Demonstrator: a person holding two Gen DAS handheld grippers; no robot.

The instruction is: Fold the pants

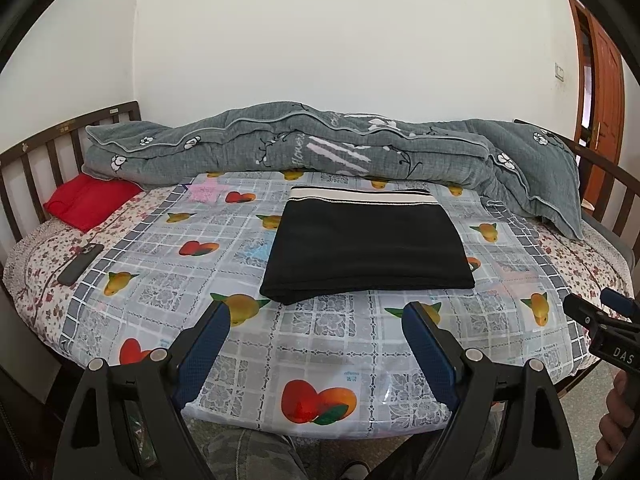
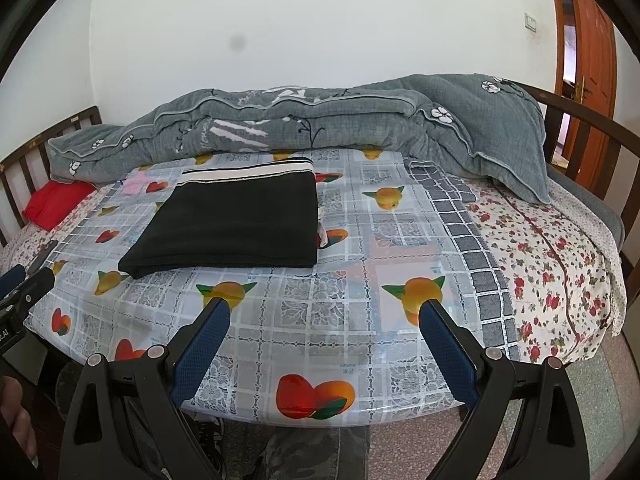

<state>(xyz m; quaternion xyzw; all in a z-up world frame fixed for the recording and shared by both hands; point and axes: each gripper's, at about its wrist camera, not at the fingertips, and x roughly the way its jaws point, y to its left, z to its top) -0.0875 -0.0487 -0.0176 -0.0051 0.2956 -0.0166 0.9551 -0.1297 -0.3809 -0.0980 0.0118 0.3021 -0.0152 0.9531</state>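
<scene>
The black pants (image 1: 366, 250) lie folded into a flat rectangle on the fruit-print plastic sheet (image 1: 280, 328), with the white striped waistband at the far edge. They also show in the right wrist view (image 2: 236, 226). My left gripper (image 1: 318, 312) is open and empty, held above the sheet in front of the pants' near edge. My right gripper (image 2: 326, 308) is open and empty, in front of and to the right of the pants. The right gripper's tips also show at the right edge of the left wrist view (image 1: 600, 304).
A grey quilt (image 1: 320, 148) lies bunched along the far side of the bed. A red cloth (image 1: 90, 200) and a phone (image 1: 80, 264) lie at the left. Wooden rails (image 1: 32, 168) bound the bed. A door (image 2: 588, 52) stands at right.
</scene>
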